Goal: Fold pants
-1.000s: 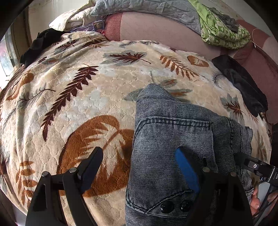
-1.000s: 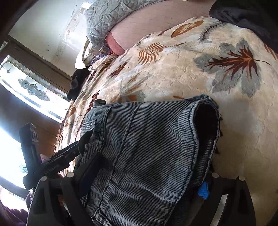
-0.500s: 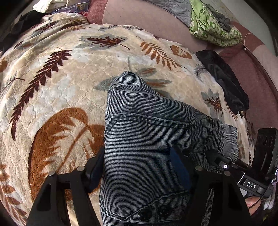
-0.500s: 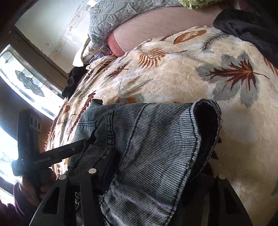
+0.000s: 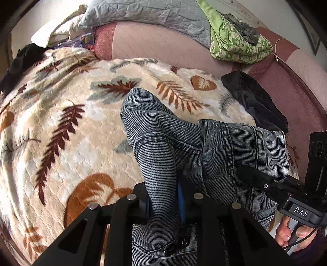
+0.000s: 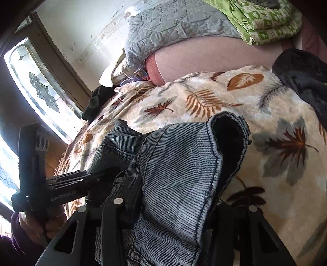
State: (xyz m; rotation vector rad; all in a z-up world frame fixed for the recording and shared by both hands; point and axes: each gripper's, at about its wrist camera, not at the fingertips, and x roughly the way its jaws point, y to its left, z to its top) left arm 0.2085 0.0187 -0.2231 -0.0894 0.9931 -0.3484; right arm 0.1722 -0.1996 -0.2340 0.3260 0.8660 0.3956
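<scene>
Pinching ribbed grey denim pants point(image 5: 169, 143) | left claw point(image 5: 163, 202), right claw point(image 6: 173, 206) just closed on bunched folds | plush leaf blanket point(image 5: 61, 122)

1 pr jeans point(image 5: 167, 147), 2 grippers, 1 leaf blanket point(image 5: 61, 126), 1 green quilt point(image 5: 235, 41) (far right), 2 dark garments, 1 grey quilt point(image 5: 147, 14).
</scene>
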